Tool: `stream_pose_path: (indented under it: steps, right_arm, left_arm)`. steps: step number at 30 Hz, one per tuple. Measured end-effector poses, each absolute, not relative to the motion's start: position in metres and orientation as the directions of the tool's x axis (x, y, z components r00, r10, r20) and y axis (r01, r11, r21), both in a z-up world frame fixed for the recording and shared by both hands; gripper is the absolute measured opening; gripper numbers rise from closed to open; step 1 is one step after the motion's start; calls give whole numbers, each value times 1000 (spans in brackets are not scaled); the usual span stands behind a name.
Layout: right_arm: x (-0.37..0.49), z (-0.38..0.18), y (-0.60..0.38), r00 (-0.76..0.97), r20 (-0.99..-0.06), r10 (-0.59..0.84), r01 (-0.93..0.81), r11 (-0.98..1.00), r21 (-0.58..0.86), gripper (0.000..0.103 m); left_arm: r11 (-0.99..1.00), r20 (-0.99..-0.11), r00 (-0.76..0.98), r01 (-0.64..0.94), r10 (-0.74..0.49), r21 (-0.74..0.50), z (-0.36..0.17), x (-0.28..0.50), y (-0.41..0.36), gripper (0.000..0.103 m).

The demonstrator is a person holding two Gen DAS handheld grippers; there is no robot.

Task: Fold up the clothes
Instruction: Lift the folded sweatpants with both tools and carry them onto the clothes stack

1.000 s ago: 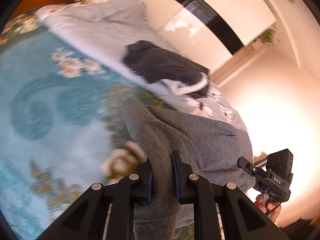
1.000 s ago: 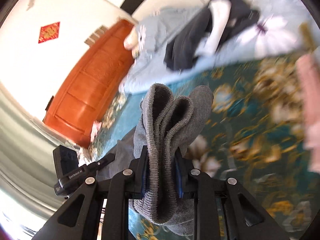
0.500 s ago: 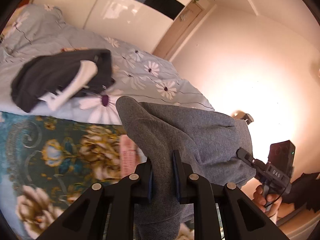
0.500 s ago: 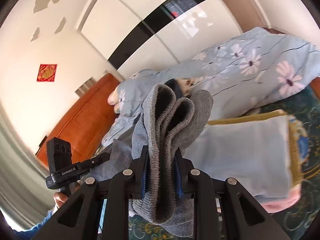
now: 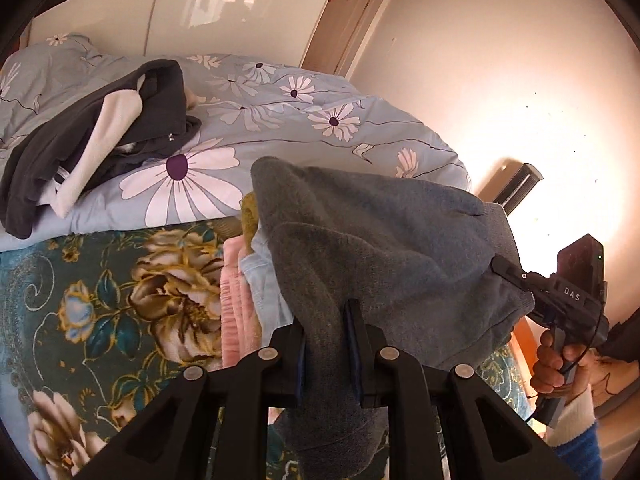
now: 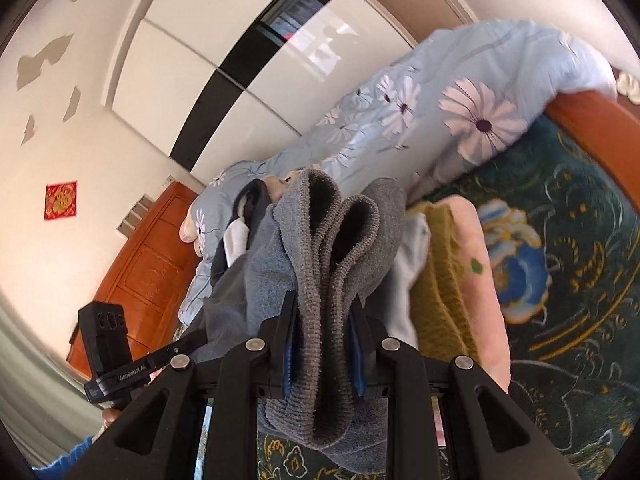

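Note:
A folded grey knit garment point(image 5: 380, 248) hangs in the air between both grippers. My left gripper point(image 5: 326, 336) is shut on one end of it. My right gripper point(image 6: 322, 320) is shut on the other end, where the grey garment point(image 6: 332, 240) shows several folded layers with a ribbed hem. The right gripper also shows in the left wrist view point(image 5: 568, 296), and the left gripper in the right wrist view point(image 6: 116, 364). Below the garment lies a stack of folded clothes point(image 5: 240, 300) in pink, yellow and pale blue; it also shows in the right wrist view point(image 6: 452, 272).
A teal floral bedspread point(image 5: 100, 300) covers the bed. A pale blue daisy duvet point(image 5: 280, 120) lies behind, with a dark grey and white garment point(image 5: 92, 148) on it. A wooden headboard point(image 6: 148, 276) and a white wardrobe point(image 6: 224, 72) stand beyond.
Both grippers have swung with the grey garment across the bed to above the folded stack. The view turned from bedspread towards duvet and wall. Both grips are unchanged.

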State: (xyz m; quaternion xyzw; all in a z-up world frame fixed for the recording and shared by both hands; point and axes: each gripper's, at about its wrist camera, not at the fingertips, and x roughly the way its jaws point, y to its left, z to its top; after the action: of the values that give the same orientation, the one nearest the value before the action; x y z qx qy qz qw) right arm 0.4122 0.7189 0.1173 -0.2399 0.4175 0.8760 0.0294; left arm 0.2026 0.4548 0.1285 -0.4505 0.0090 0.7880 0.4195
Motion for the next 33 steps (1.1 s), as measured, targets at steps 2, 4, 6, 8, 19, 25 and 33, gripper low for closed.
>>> stream_pose_path:
  steps: [2, 4, 6, 8, 19, 25, 33]
  right_arm:
    - [416, 104, 726, -891, -428, -150, -255, -615, 746, 23]
    - [419, 97, 730, -893, -424, -154, -255, -602, 756, 24]
    - [419, 92, 730, -889, -429, -159, -257, -602, 756, 24]
    - [416, 91, 730, -885, -437, -161, -263, -602, 754, 24]
    - [426, 136, 714, -840, -542, -20, -354, -737, 576, 31]
    - [415, 180, 694, -854, -517, 58, -333, -825, 457, 32]
    - [368, 153, 698, -805, -592, 33, -355, -827, 436, 32]
  left_arm:
    - [-653, -726, -237, -664, 646, -364, 119, 202, 452, 21]
    - [-663, -743, -239, -665, 625, -343, 112, 202, 452, 22]
    - [-670, -756, -244, -668, 608, -323, 109, 202, 454, 23]
    - [-669, -755, -244, -669, 608, -323, 111, 204, 453, 23]
    - [-676, -679, -369, -690, 635, -258, 161, 226, 434, 28]
    - [-621, -671, -343, -750, 658, -226, 163, 252, 456, 29]
    - [-657, -756, -298, -720, 583, -223, 122, 243, 477, 29]
